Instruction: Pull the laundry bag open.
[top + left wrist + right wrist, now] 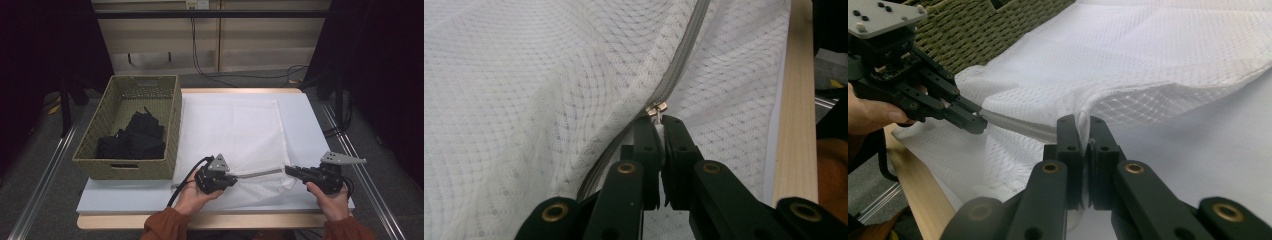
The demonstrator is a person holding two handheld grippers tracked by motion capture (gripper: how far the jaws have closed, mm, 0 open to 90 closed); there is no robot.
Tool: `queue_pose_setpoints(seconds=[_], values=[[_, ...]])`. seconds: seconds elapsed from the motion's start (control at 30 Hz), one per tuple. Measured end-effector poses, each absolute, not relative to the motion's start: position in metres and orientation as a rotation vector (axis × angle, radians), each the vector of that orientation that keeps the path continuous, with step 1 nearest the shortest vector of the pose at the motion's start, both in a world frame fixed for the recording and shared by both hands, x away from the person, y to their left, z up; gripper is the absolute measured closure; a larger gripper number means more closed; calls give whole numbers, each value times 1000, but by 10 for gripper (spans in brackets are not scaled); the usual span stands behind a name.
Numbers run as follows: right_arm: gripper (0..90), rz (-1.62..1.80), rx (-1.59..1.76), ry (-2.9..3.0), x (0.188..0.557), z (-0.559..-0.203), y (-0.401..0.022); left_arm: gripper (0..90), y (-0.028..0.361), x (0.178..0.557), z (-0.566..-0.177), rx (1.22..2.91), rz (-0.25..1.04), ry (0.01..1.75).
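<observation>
A white mesh laundry bag (235,132) lies flat on the white table top, its grey zipper (260,173) running along the near edge. My left gripper (235,178) is shut on the metal zipper pull (657,110), seen close up between its jaws in the left gripper view. My right gripper (289,170) is shut on the bag's near right corner (1087,131), at the zipper's end. In the right gripper view, the left gripper (979,120) holds the zipper taut from the left side. Both grippers rest low over the front of the table.
A woven basket (167,120) stands on the table's left side with black clothes (132,137) inside. The wooden table edge (200,220) runs along the front. Cables hang at the wall behind, and metal rails flank the table on the floor.
</observation>
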State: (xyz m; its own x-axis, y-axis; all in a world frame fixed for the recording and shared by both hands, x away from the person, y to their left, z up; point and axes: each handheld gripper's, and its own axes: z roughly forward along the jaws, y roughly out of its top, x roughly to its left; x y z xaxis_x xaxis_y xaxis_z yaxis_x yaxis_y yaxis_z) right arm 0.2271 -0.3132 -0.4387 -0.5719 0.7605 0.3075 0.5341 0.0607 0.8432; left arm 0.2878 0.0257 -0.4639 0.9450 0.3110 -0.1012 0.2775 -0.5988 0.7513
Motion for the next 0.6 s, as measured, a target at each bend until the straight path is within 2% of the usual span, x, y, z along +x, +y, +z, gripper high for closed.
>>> queue_pose_setpoints(seconds=[0.6], values=[[873, 1529, 1327, 2113, 226, -439, -315, 863, 38, 291, -461, 2258, 58, 437]])
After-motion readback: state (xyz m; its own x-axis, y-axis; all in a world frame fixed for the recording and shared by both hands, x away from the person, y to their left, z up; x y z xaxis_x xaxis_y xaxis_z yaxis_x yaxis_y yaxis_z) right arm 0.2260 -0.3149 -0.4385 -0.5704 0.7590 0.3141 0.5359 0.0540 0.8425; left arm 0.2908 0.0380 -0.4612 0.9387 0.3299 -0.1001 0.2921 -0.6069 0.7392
